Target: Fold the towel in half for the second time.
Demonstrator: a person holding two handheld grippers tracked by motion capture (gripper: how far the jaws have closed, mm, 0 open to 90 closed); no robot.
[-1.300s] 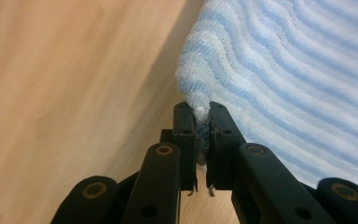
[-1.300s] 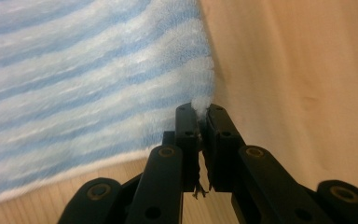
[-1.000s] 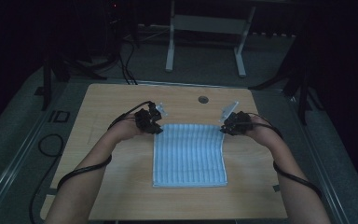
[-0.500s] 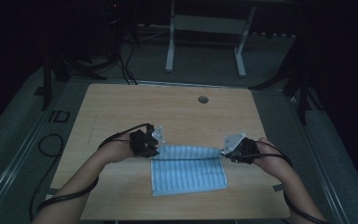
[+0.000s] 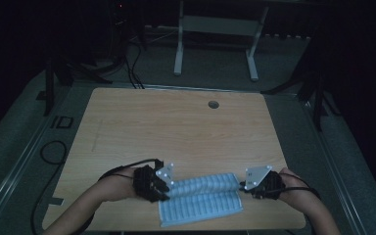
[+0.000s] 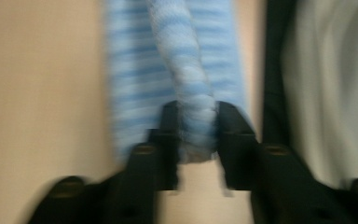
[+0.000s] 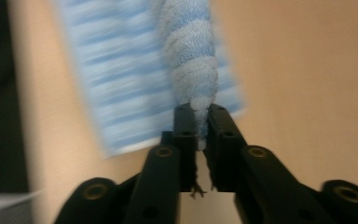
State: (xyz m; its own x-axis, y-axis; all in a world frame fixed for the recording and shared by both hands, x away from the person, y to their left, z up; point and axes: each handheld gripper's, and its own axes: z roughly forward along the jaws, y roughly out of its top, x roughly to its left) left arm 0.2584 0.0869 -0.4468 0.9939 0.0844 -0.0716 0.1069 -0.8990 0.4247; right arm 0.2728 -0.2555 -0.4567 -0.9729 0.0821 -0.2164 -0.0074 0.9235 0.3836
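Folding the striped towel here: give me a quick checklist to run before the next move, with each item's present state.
1. Left gripper has towel edge between its jaws, which have just been opening: ok.
2. Right gripper pinches the other end; its jaws have just been opening too: ok.
3. Far edge brought over toward the near edge: ok.
4. Edges aligned: cannot tell.
5. Towel fully on table: ok.

You work at a light wooden table [image 5: 176, 127] with a round cable hole [image 5: 213, 104] near its far edge. Beyond that table, a white frame stand [image 5: 215, 34] rests on grey floor [image 5: 284, 63]. Left of the table, black cables [image 5: 127, 63] trail. The surrounding room is dark.
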